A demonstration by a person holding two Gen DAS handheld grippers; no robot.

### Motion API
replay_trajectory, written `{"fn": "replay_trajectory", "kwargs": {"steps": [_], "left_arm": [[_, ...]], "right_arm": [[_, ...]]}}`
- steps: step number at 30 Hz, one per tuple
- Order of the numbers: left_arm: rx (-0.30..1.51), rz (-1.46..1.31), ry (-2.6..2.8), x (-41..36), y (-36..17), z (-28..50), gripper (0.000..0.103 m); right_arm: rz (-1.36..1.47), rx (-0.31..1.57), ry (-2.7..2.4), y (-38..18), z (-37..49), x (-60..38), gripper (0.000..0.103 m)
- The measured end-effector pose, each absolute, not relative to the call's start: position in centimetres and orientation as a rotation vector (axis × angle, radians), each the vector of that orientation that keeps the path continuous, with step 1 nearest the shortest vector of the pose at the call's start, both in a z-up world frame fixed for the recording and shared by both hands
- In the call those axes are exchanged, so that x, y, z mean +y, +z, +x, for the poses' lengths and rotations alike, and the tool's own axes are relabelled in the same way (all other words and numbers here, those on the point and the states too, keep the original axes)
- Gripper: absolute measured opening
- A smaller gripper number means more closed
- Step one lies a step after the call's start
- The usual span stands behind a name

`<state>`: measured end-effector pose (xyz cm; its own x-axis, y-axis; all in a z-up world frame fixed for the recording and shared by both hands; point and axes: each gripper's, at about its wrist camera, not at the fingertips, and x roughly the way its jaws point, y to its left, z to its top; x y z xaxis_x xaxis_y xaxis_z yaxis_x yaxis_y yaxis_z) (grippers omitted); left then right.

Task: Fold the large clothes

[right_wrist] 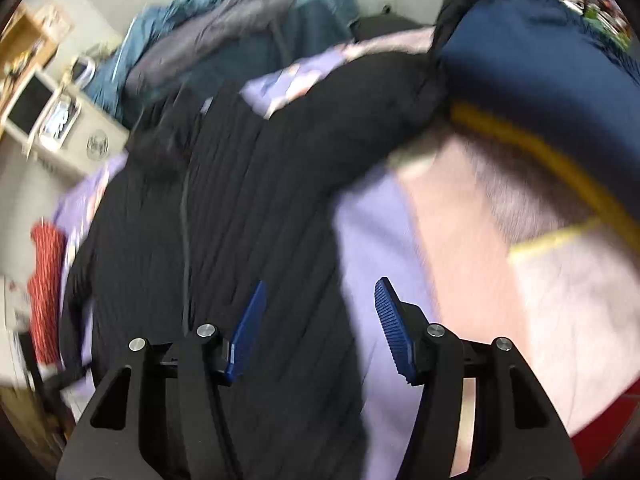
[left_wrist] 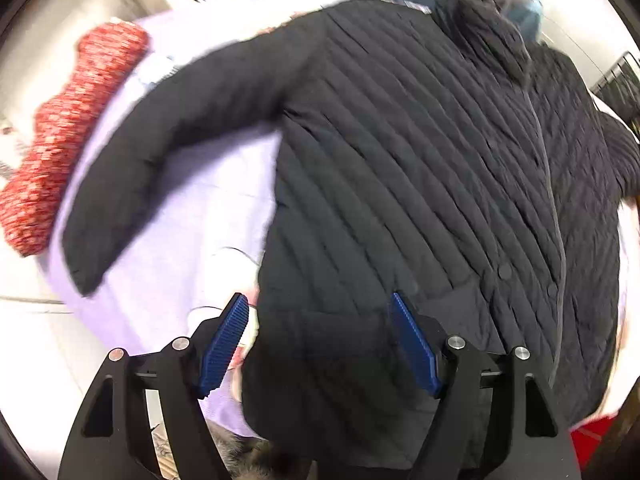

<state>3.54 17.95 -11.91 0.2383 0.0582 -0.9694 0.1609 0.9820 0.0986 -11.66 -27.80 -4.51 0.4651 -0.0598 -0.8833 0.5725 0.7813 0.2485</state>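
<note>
**Black quilted jacket spread flat, folding not yet begun**

A black quilted jacket [left_wrist: 400,152] lies face up, spread across a lilac sheet [left_wrist: 192,208] that covers what looks like a bed. Its front is closed down the middle. In the left wrist view one sleeve [left_wrist: 168,152] stretches out to the left and angles toward the near side, lying flat on the sheet. In the right wrist view the other sleeve [right_wrist: 360,96] reaches to the far right, its cuff ending against a navy bundle with yellow trim [right_wrist: 540,92]. On this side the sheet gives way to a pale pink cover.

The left hand-held gripper [left_wrist: 320,340] hangs above the jacket's near left hem. Its blue pads are spread wide and nothing lies between them. The right hand-held gripper [right_wrist: 320,328] hangs above the jacket's right edge, where black fabric meets lilac. Its jaws are also parted and empty. Both views are blurred.

A red and white knitted item [left_wrist: 68,140] lies at the left edge of the bed. Blue and grey clothes [right_wrist: 240,40] are heaped at the far side.

As a judgement, the task is at its start for this garment. It appears laid out and smoothed, but both sleeves are unfolded and the body is full length. Folding in the sleeves and doubling the body remain.
</note>
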Motion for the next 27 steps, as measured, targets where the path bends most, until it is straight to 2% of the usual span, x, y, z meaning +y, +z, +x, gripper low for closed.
{"fn": "replay_trajectory", "kwargs": {"steps": [5,8,9,17,18,19,20,21,22,24,27], "left_arm": [[1.304,0.112,0.023,18.1,-10.0,2.1,0.073],[1.318,0.102,0.042,17.0,-10.0,0.8,0.074],[1.321,0.105,0.045,16.5,-10.0,0.4,0.074],[1.310,0.182,0.081,14.2,-9.3,-1.9,0.078],[1.309,0.185,0.084,14.1,-9.3,-1.8,0.078],[1.310,0.183,0.086,13.9,-9.2,-1.7,0.079],[1.310,0.181,0.086,13.8,-9.2,-1.5,0.079],[1.309,0.181,0.087,13.5,-9.1,-1.2,0.079],[1.308,0.183,0.083,13.2,-9.0,-1.0,0.079],[1.304,0.187,0.068,12.6,-8.9,-0.7,0.079],[1.307,0.207,0.039,11.5,-9.1,-0.2,0.079]], "right_arm": [[0.549,0.911,-0.559,-0.6,-7.8,-39.3,0.057],[0.636,0.819,-0.647,1.4,-6.5,-46.7,0.060],[0.665,0.812,-0.657,1.5,-6.1,-48.4,0.062],[0.847,0.780,-0.610,-0.7,-2.9,-55.8,0.061],[0.841,0.790,-0.605,-1.0,-2.7,-56.0,0.052],[0.837,0.804,-0.586,-1.3,-2.3,-56.1,0.037],[0.836,0.809,-0.573,-1.5,-2.1,-55.9,0.030],[0.836,0.808,-0.565,-1.5,-2.2,-55.8,0.015],[0.840,0.796,-0.545,-1.2,-2.4,-55.5,0.010],[0.840,0.787,-0.462,0.2,-2.3,-54.3,0.007],[0.743,0.762,-0.327,4.8,-2.3,-50.8,0.006]]}}
